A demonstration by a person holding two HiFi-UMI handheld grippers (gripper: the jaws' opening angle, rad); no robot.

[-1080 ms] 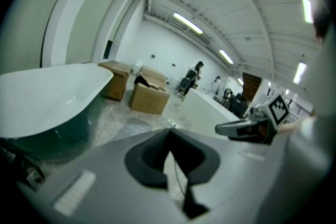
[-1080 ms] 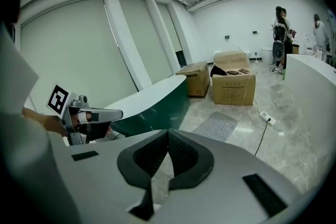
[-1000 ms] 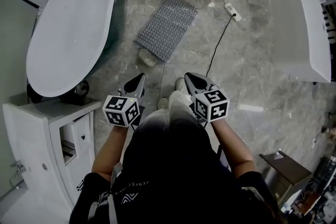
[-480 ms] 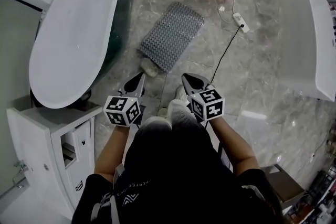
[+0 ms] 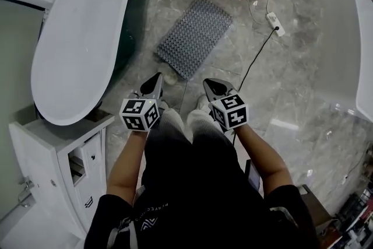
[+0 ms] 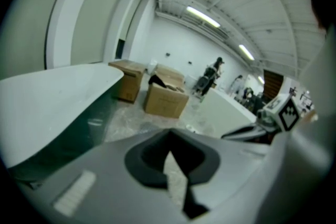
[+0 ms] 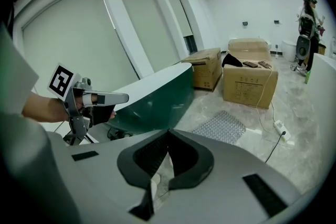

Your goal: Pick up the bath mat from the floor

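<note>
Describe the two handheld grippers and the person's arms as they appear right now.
The left gripper and right gripper match: smooth light-grey bodies tapering to pointed jaws with dark ribbed lining. Each carries a white cube printed with black square markers. No cables show on them. The person wears a black short-sleeved top with small white lettering; the forearms are uncovered.
</note>
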